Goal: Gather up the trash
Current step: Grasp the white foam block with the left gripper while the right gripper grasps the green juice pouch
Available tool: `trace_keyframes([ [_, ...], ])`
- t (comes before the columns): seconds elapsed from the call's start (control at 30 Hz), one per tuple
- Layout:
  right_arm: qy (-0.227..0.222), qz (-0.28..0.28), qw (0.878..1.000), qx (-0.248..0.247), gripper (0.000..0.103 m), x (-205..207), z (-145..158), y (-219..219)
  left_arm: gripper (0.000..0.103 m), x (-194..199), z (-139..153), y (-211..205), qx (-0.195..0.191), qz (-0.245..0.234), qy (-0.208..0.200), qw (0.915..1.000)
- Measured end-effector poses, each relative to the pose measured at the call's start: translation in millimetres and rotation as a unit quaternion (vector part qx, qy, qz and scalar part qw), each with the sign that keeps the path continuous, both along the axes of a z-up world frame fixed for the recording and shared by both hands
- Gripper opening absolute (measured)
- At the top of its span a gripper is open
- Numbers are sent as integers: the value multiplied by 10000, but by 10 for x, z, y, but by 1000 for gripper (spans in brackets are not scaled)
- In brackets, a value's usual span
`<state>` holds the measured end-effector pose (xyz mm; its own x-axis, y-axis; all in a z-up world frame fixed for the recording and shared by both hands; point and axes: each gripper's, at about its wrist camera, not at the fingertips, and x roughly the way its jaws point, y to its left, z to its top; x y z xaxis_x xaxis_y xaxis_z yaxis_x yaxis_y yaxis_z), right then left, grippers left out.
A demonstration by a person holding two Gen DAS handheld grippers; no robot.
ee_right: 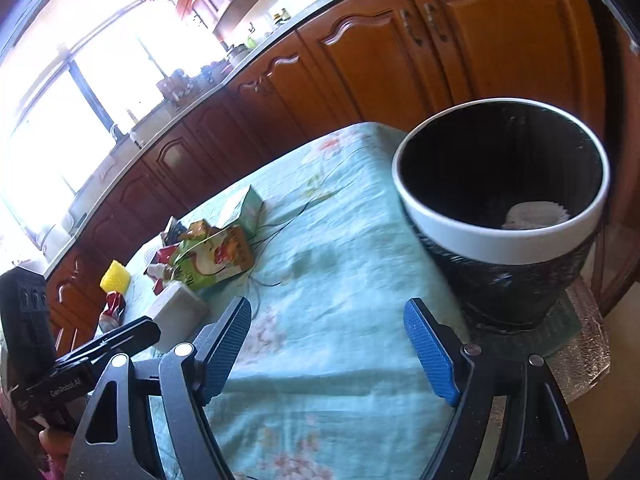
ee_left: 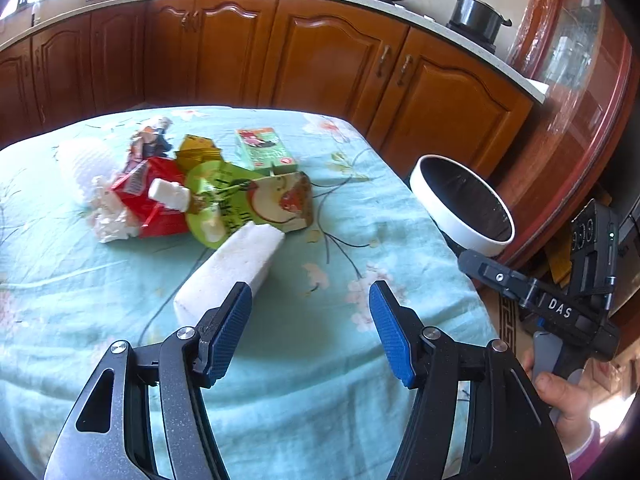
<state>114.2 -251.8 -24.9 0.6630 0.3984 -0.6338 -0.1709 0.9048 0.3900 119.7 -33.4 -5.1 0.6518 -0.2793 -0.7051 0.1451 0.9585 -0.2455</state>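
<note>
Left wrist view | my left fingers [ee_left: 310,330] spread, empty | foam block [ee_left: 236,270] just ahead on surface [ee_left: 340,420] | right fingers [ee_right: 328,344] spread, empty, near bin [ee_right: 500,248] | advice: straddle block squarely before closing.

Tablecloth [ee_left: 320,360] pale turquoise, floral print; bin [ee_right: 500,240] black, white rim; tool pads [ee_left: 394,340] blue, ribbed

Daylight floods in through the window [ee_right: 68,120], which is blown out to white glare in the right wrist view. The cabinets [ee_left: 320,60] bend strongly toward dark round edges. The bin [ee_right: 504,200] looks slightly smeared; the tablecloth [ee_left: 300,300] is evenly lit.
</note>
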Motion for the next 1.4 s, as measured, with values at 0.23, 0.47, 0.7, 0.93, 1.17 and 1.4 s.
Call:
trace_keyframes([
  [0.23,50,396,9992,-94,81,80,-15,353,63,-74,67,288,-20,269,-152,9995],
  [0.47,97,712,9974,-103,80,333,-13,641,75,57,-75,411,131,280,10,9995],
  [0.7,78,975,9950,-185,71,690,-26,914,75,174,-271,401,260,210,157,9993],
  [0.93,376,1164,9922,-259,42,1068,-206,1153,40,161,-323,476,124,125,233,9996],
  [1.17,392,1477,9881,-189,0,878,-221,1241,39,17,-202,839,-87,719,74,9973],
  [1.4,28,1824,9822,-438,8,481,-80,1302,39,-27,-260,1189,-266,1169,176,9926],
])
